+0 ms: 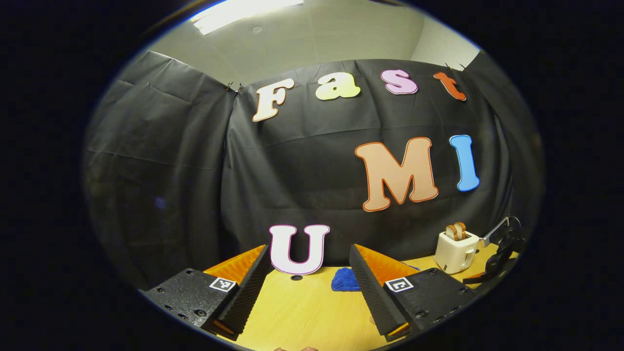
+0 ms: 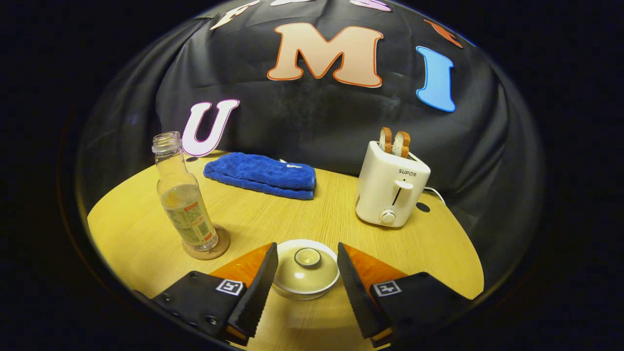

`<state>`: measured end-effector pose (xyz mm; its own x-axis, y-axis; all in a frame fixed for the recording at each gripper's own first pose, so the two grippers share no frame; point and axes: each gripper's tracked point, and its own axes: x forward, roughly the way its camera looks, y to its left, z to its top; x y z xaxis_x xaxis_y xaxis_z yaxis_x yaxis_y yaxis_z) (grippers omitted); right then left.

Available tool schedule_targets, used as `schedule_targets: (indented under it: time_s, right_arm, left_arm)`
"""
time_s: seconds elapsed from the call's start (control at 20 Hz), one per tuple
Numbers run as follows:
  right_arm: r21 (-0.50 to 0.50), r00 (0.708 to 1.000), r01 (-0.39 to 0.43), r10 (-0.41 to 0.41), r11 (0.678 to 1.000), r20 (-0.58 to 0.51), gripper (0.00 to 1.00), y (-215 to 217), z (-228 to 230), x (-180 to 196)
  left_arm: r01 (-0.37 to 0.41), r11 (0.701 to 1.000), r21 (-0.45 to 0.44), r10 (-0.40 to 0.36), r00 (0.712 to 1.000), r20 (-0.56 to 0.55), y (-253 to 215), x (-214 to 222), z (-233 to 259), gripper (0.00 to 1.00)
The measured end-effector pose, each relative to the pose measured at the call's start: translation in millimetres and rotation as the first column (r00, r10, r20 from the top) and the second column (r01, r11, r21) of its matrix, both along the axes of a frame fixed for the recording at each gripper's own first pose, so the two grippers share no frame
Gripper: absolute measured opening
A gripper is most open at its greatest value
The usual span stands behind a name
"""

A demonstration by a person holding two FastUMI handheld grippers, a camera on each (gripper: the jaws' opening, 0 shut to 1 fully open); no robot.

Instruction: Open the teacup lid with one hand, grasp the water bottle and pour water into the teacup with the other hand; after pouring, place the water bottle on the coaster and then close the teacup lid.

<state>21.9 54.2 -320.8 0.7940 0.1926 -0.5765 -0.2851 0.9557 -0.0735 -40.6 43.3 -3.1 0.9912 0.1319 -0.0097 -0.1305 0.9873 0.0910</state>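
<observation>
Right gripper (image 2: 307, 273): jaws spread wide and clamping nothing — the fingers stand either side of the teacup without touching it, near the table's front edge in the right gripper view.
Teacup (image 2: 305, 287): sits on the table between the two fingers, slightly beyond their tips at its far side; its pale rim shows under the lid.
Teacup lid (image 2: 306, 270): seated on the cup, its round knob upward, centred in the gap between the jaws with bare space on both sides.
Water bottle (image 2: 183, 195): upright and uncapped on the coaster, toward the table's left edge in the right gripper view, well apart from the jaws; liquid fills only its lower part.
Coaster (image 2: 214, 248): round and brown, under the bottle's base, just beyond the left finger's tip.
Left gripper (image 1: 309, 273): jaws released and holding nothing; it is raised and looks at the booth's wall, with only the far strip of table beyond its fingers.
Table (image 2: 317, 214): light wood, round-edged.
Blue cloth (image 2: 261, 175): folded, lying along the table's back edge — in the left gripper view it shows just beyond the right finger's tip.
Toaster (image 2: 391, 187): white, at the table's back right, two slices of bread standing in its slots.
</observation>
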Motion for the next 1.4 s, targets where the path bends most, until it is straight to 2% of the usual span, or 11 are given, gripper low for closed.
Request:
schedule_targets:
  time_s: [0.2,0.3,0.35,0.6,0.65,0.7,0.75,1.0,1.05,1.15,1.4]
  right_arm:
    - [-0.03,1.0,0.009,-0.009,1.0,0.002,0.85,-3,-6,3]
    - [-0.032,1.0,0.014,-0.014,0.999,0.0,0.61,-1,-7,4]
    - [-0.029,1.0,0.014,-0.014,0.999,-0.002,0.62,0,-8,4]
    - [-0.019,1.0,0.017,-0.017,1.0,-0.011,0.36,3,-7,2]
    - [-0.014,1.0,0.015,-0.015,1.0,-0.02,0.33,3,-8,2]
    - [-0.003,1.0,0.014,-0.014,1.0,-0.021,0.34,4,-8,3]
    - [0.007,0.999,0.014,-0.013,1.0,-0.03,0.28,5,-8,2]
    - [0.043,0.999,0.012,-0.011,0.999,-0.033,0.27,10,4,3]
    - [0.056,0.999,0.015,-0.013,0.998,-0.031,0.29,11,9,4]
    - [0.079,1.0,0.023,-0.022,0.997,-0.022,0.28,12,20,7]
    - [0.175,0.998,0.055,-0.053,0.983,-0.015,0.28,5,51,13]
  left_arm:
    - [-0.004,1.0,0.001,0.004,1.0,-0.011,0,-1,-3,0.95]
    - [-0.004,1.0,0.006,0.004,1.0,-0.011,0,0,-2,0.95]
    - [-0.004,1.0,0.008,0.004,1.0,-0.01,0,0,-2,0.95]
    - [0.001,1.0,0.0,-0.001,1.0,-0.022,-2,3,-7,0.95]
    - [0.002,1.0,-0.005,-0.002,1.0,-0.024,-2,3,-9,0.95]
    - [0.005,1.0,-0.012,-0.006,1.0,-0.025,-2,3,-9,0.94]
    - [0.01,1.0,-0.019,-0.01,1.0,-0.027,-4,4,-11,0.95]
    - [0.043,0.998,-0.04,-0.044,0.998,-0.032,-12,9,-24,0.95]
    - [0.058,0.998,-0.039,-0.059,0.998,-0.024,-17,10,-26,0.94]
    - [0.097,0.994,-0.049,-0.098,0.995,-0.012,-29,13,-34,0.95]
    - [0.192,0.976,-0.104,-0.198,0.979,-0.048,-68,17,-89,0.95]
